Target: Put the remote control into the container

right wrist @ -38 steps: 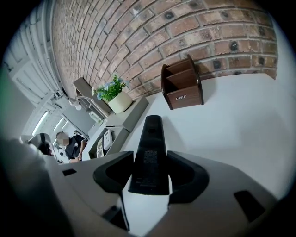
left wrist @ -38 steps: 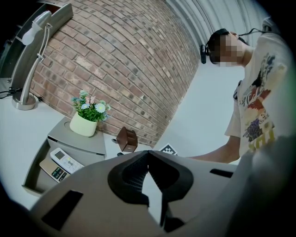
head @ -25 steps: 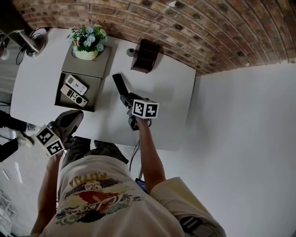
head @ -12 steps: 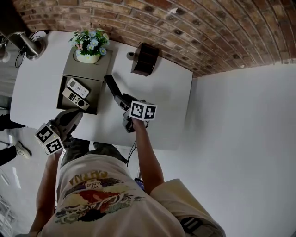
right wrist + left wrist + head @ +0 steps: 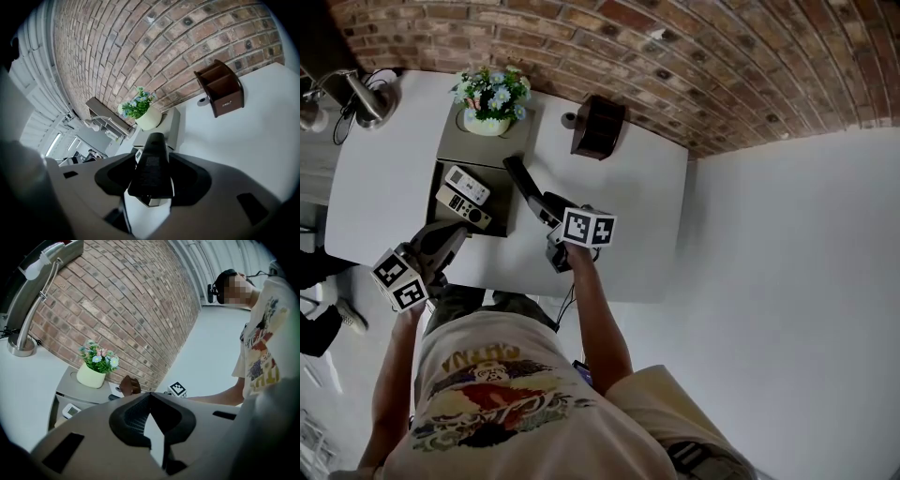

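My right gripper [image 5: 546, 208] is shut on a long black remote control [image 5: 522, 184], which sticks out forward and up-left above the white table. In the right gripper view the remote [image 5: 152, 166] lies between the pads and points at the grey container [image 5: 171, 125]. The container [image 5: 500, 212] stands on the table's left side; two light remotes [image 5: 466, 184] lie in its open compartment. The black remote's tip reaches the container's right edge. My left gripper [image 5: 453, 236] is at the table's front edge just below the container, jaws together and holding nothing.
A flower pot [image 5: 490, 105] stands on the container's far section. A brown wooden holder [image 5: 598, 127] sits by the brick wall, with a small round thing beside it. A desk lamp [image 5: 362, 93] is at the far left corner. The person's body is close to the table's front edge.
My right gripper has carried the black remote up and to the left, so its tip now reaches the container's right edge. The left gripper has stayed near the container's front.
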{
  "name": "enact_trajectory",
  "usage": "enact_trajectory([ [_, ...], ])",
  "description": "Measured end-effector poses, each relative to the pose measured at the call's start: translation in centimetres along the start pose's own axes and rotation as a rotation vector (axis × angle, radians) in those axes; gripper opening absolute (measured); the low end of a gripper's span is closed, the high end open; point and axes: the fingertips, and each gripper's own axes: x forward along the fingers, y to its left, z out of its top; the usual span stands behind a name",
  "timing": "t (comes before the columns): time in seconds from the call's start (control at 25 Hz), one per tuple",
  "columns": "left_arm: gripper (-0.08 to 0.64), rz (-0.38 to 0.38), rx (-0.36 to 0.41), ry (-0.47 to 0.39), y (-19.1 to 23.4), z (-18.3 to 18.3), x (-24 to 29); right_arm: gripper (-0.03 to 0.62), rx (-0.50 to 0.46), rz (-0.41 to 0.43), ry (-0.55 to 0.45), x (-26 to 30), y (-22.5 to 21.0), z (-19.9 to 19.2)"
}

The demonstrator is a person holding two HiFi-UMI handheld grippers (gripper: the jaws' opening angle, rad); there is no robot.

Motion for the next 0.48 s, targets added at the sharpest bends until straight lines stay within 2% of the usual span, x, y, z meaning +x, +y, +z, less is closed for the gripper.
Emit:
enact_trajectory([
  [0.48, 0.006, -0.028, 0.018, -0.004, 3.0, 1.8, -3.0, 0.227, -0.034, 0.012, 0.022, 3.8, 4.3, -1.0],
])
